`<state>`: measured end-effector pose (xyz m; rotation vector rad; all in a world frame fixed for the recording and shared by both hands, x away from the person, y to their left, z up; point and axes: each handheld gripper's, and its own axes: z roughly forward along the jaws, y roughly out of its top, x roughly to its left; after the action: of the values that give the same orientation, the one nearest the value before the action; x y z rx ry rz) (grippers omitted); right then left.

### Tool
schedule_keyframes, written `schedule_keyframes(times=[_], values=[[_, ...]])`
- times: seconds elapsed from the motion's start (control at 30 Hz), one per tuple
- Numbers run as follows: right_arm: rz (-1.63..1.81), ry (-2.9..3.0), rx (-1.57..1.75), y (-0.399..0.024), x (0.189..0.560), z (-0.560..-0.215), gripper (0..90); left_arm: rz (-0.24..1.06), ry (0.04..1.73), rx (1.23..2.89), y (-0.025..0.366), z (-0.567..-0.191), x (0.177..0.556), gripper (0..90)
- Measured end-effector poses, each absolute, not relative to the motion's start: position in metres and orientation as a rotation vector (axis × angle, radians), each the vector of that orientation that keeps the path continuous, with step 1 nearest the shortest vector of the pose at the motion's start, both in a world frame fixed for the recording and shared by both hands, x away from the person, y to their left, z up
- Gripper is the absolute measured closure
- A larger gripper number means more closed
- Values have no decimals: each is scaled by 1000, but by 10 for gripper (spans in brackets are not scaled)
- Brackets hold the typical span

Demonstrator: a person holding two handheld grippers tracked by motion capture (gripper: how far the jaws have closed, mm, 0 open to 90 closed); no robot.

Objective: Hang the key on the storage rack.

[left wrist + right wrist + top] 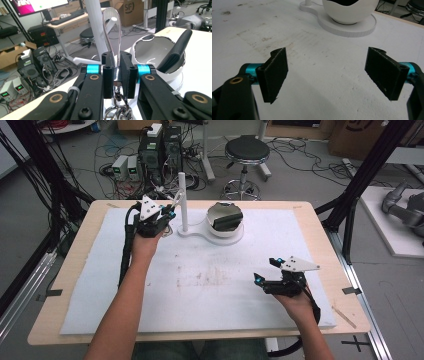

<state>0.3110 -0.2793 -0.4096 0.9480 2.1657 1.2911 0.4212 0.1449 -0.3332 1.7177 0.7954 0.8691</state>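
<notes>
My left gripper (pixel 167 214) (pixel 117 72) is shut on a shiny metal keyring clip (pixel 111 30) whose loop stands up between the pads, with small rings hanging below them. In the high view the clip (pixel 176 200) reaches toward the white upright post (pixel 182 200) (pixel 96 27) of a stand. Right of the post, a white bowl (pixel 215 215) (pixel 150 47) on the same stand base holds a black wallet-like object (pixel 227 220) (pixel 177 50). My right gripper (pixel 267 270) (pixel 329 72) hovers open over the white mat (pixel 210 280), nothing between its pads.
The stand's flat white base (pixel 352 27) lies at the mat's far middle. The wooden table's edge (pixel 345 285) runs close to my right hand. Beyond the table are a stool (pixel 246 155), computers and cables on the floor.
</notes>
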Motion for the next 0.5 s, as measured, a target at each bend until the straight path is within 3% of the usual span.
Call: schedule_keyframes(times=[0.1, 0.13, 0.17, 0.5], values=[[1292, 2166, 955, -280, 311, -410, 190, 855, 805, 1718, 145, -335, 423, 801], [1294, 2167, 955, -280, 311, -410, 190, 856, 809, 1710, 145, -335, 423, 749], [1290, 2167, 956, -279, 311, -410, 190, 854, 816, 1709, 146, -335, 423, 637], [1291, 2166, 943, -278, 311, -408, 190, 786, 831, 1683, 153, -333, 417, 398]])
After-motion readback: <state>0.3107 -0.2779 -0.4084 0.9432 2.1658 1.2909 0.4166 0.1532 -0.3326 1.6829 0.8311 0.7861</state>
